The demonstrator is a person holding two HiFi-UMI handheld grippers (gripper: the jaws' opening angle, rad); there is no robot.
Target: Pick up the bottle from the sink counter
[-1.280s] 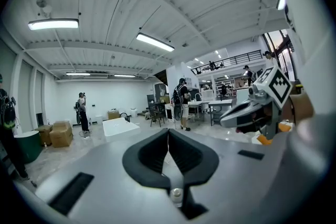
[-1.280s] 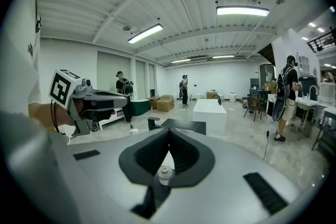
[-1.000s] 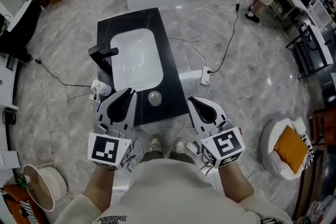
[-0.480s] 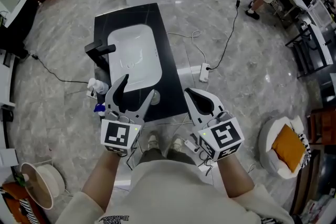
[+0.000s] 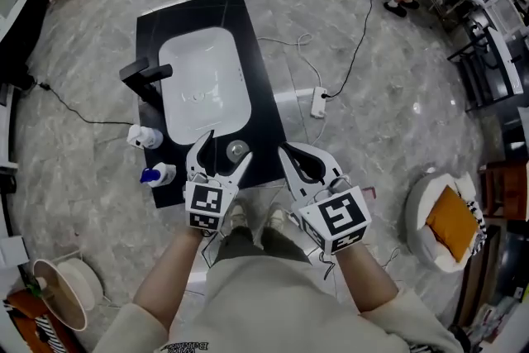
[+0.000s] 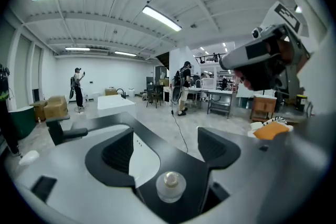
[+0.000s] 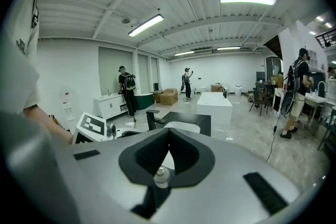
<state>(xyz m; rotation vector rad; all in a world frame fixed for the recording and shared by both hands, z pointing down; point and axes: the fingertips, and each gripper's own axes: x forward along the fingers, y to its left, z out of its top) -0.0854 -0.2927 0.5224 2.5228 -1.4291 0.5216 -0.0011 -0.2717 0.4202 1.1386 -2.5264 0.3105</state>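
Note:
A small clear bottle (image 5: 238, 150) with a round cap stands upright on the black sink counter (image 5: 260, 107), near its front edge. My left gripper (image 5: 225, 150) hovers just before it. Its jaws are opening, and the bottle (image 6: 170, 186) sits low between them with neither pad touching it. My right gripper (image 5: 285, 153) is at the counter's front right corner, its jaws closed tip to tip on nothing. In the right gripper view, the bottle (image 7: 161, 177) shows below the closed right gripper (image 7: 168, 132).
A white basin (image 5: 202, 83) is set in the counter, with a black faucet (image 5: 140, 77) at its left. Two spray bottles (image 5: 149, 155) lie on the floor to the left. A power strip (image 5: 318, 102) with cables lies to the right. People stand far off.
My left gripper went from shut to wide open and moved right and forward, so that the bottle now lies between its jaws. The right gripper shifted slightly left, still shut.

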